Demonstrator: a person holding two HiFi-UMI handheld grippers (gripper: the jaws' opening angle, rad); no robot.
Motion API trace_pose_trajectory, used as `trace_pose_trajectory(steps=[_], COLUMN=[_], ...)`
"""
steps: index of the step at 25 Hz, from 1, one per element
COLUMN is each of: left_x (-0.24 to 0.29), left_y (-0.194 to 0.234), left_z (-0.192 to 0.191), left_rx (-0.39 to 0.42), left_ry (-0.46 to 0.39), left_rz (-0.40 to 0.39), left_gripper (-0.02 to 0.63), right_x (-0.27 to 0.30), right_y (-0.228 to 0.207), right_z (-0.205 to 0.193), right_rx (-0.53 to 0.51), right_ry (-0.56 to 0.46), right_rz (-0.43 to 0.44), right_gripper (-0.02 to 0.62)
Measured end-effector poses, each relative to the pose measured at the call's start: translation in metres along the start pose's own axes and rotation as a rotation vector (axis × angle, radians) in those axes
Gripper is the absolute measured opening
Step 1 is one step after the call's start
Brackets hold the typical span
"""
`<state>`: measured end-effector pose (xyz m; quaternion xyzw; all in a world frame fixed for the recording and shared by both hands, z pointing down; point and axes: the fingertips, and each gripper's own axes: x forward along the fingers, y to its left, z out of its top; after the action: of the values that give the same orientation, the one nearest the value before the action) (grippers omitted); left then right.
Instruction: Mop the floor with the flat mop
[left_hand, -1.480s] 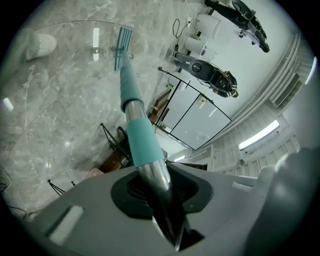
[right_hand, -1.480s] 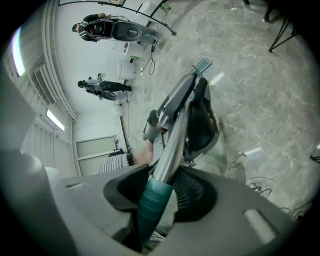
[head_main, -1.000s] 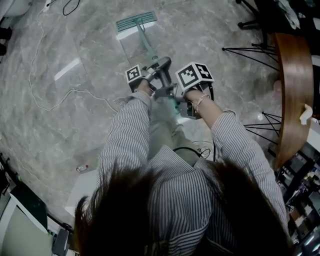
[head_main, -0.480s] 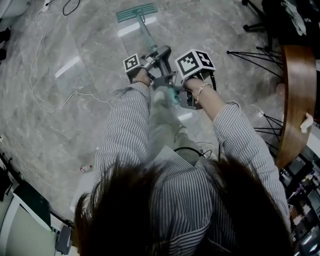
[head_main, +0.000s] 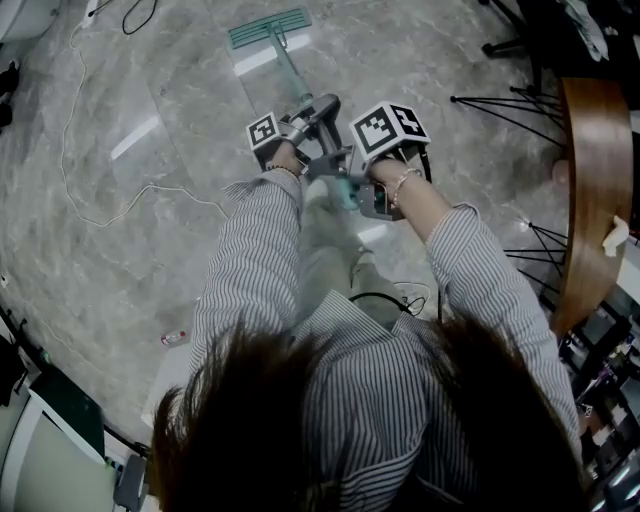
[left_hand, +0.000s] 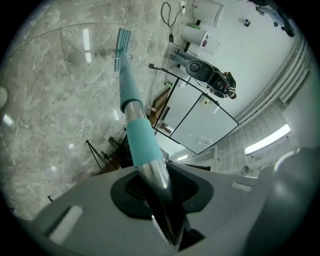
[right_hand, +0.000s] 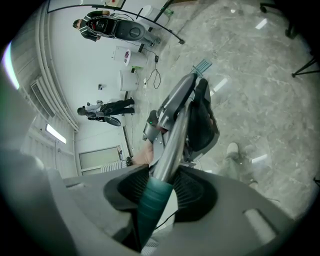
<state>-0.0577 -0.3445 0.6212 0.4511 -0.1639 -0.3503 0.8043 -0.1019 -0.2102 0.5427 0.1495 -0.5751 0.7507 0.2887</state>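
Reaching farther out than a second ago, the flat mop (head_main: 268, 28) rests its head flat on the marble floor (head_main: 110, 230), near the top of the head view; since half a second ago it has barely shifted. The left gripper (left_hand: 159, 192) is clamped on the bare metal of the mop pole (head_main: 291, 78). The right gripper (right_hand: 152, 192) is clamped on the teal end grip. Both striped sleeves (head_main: 250, 270) stretch forward, with the wrists close together.

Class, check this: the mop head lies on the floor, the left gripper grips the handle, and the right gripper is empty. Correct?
Not quite: the right gripper is not empty. It also grips the handle, as the right gripper view shows. The rest holds.
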Motion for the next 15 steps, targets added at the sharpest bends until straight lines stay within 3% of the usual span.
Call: trace_pose_trajectory(steps=[8, 15], left_x=[-0.024, -0.054], left_y=[0.024, 0.061], left_z=[-0.043, -0.108], left_rx=[0.010, 0.006], left_ry=[-0.012, -0.032], left_rz=[-0.004, -0.017], left_gripper=[0.077, 0.077], right_x=[-0.003, -0.012], right_y=[-0.020, -0.052], right_z=[-0.052, -0.128], right_rx=[-0.017, -0.024], right_ry=[0.020, 0.046], right_rz=[-0.010, -0.021], right_gripper=[0.150, 0.150])
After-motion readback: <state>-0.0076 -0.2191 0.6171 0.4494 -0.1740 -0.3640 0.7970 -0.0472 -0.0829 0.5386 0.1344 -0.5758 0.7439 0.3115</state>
